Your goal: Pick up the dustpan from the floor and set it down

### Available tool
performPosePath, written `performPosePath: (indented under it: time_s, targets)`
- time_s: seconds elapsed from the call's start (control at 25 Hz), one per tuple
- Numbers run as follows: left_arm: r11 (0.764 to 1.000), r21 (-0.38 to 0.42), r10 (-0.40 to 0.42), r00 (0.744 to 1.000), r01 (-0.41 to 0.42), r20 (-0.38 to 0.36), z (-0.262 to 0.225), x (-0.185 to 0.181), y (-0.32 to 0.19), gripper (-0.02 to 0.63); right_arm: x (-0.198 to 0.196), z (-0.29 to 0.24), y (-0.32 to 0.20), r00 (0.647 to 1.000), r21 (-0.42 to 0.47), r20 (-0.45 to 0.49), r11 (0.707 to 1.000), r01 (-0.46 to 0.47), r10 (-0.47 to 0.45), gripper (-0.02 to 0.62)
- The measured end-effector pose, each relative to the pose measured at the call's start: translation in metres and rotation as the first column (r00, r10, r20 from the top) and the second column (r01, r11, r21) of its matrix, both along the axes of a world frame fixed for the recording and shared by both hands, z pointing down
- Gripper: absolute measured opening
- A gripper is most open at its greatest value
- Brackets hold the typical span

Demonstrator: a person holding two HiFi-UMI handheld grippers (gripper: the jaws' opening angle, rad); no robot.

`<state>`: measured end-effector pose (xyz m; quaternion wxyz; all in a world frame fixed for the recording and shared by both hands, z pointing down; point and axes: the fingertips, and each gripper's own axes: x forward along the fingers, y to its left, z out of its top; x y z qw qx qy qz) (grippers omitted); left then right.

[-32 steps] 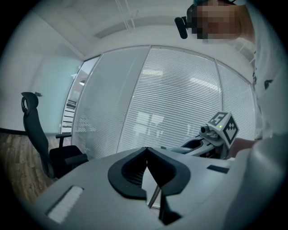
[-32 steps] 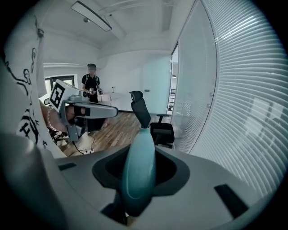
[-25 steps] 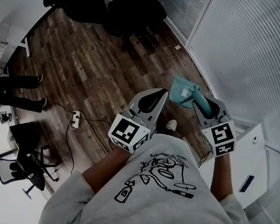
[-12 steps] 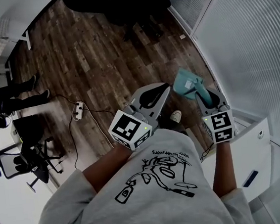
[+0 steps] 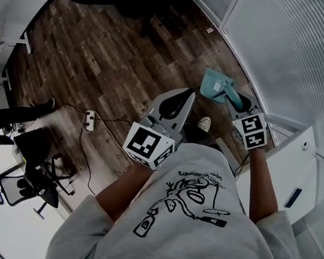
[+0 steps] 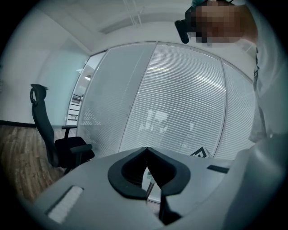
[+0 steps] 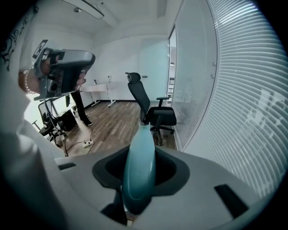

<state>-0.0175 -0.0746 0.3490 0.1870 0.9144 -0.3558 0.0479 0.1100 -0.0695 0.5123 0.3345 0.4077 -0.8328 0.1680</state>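
Right claw grips teal dustpan by its handle, pan hanging above the floor beside the blinds | left claw pinched together, empty, spare | set-down apparently next.

The teal plastic dustpan is one smooth blue-green all over, handle included. The left gripper and the right gripper are pale grey, their fingers lined in black. Each bears a white cube printed with black square markers. The plank floor is streaky dark brown wood. The person's T-shirt is mottled grey with a black line drawing. The slatted blinds show fine pale horizontal stripes. The swivel office chair is black.
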Motion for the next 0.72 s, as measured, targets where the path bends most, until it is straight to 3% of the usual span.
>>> performPosePath:
  time_s: [0.72]
  targets:
    - [0.997, -0.065, 0.033, 0.999, -0.031, 0.031, 0.032, 0.003, 0.018, 0.002, -0.004, 0.1, 0.006, 0.998, -0.071, -0.046, 0.997, 0.032, -0.035, 0.104]
